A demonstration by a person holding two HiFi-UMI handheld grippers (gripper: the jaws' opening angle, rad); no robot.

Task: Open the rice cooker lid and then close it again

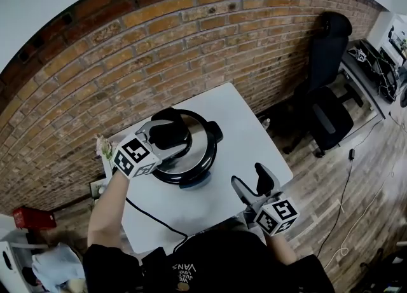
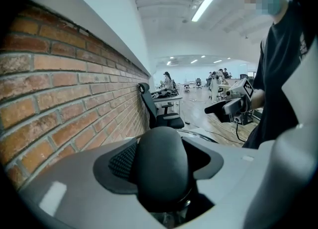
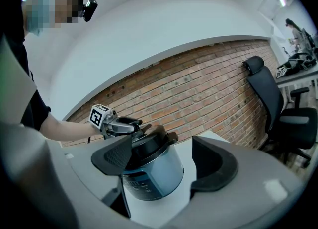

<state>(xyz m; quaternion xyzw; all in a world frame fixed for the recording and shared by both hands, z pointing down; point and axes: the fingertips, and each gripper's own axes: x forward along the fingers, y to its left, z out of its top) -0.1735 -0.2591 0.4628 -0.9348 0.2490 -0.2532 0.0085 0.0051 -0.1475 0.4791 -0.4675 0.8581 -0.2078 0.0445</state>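
One rice cooker (image 1: 193, 179) on the white table (image 1: 254, 136), one lid (image 1: 202, 140), two grippers.
My left gripper (image 1: 178, 134) is clamped wide on the black lid handle (image 1: 166, 134). The lid covers the pot, so I cannot see inside. My right gripper (image 1: 252, 181) hangs wide open, holding nothing, near the table's front edge.

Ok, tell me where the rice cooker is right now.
Head view: the rice cooker sits left of centre on the white table, near the brick wall, with the left claw closed on its lid handle.
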